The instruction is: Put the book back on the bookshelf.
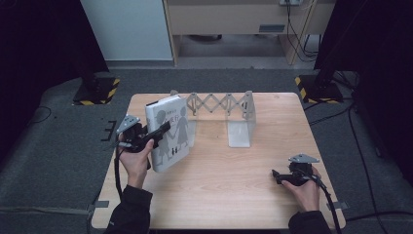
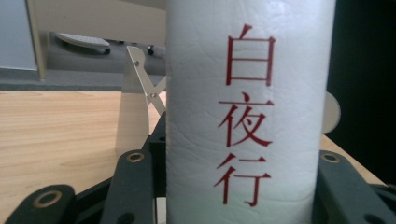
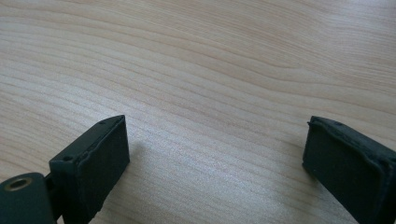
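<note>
Red characters 白夜行 down the white book spine [image 2: 250, 116]

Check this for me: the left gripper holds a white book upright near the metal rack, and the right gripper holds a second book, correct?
Not quite. The right gripper holds nothing; the right gripper view shows its jaws open over bare table. The left gripper does hold the white book by the rack.

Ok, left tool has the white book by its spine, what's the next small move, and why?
Probably carry the white book rightward into the expanding bookend rack. The left tool is clamped on the book and the rack's slots stand free just beside it. The right tool rests open on the table.
</note>
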Available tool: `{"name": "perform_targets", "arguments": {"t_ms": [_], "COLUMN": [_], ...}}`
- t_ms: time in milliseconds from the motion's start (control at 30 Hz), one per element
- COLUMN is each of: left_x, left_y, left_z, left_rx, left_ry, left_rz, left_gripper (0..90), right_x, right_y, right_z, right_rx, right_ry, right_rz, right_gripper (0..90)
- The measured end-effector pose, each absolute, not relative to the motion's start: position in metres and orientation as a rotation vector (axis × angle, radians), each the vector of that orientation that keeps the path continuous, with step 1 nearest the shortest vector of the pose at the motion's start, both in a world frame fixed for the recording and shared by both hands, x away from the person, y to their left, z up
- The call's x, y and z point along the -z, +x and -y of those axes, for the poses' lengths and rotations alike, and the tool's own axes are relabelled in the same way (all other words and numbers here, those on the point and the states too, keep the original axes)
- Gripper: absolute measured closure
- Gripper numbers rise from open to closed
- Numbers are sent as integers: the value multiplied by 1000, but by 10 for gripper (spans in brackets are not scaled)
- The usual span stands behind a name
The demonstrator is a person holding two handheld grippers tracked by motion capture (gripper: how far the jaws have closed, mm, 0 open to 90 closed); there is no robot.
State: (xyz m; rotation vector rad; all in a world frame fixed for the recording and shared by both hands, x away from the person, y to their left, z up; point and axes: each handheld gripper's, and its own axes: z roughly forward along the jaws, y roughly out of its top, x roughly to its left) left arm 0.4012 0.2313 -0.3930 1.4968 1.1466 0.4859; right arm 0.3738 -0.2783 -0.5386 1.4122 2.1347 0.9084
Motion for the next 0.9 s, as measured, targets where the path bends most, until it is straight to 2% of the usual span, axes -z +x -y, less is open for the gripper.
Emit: {"name": "perform_targets", "arguments": {"t_ms": [367,900], "left_x": [396,426], "left_y": [432,450], "left_z": [-207,-193], "left_rx": [-588,-607], "left_ry": [1501,1479], "left_rz": [-1167,-1191], "left_gripper": [527,524], "right_x": [538,538], "right_y": [374,374], "right_z": [278,278], "right_rx": [-908,-908], "right_ry": [1413,1413], "right_rz": [-2137,-2138], "right_gripper": [74,74]}}
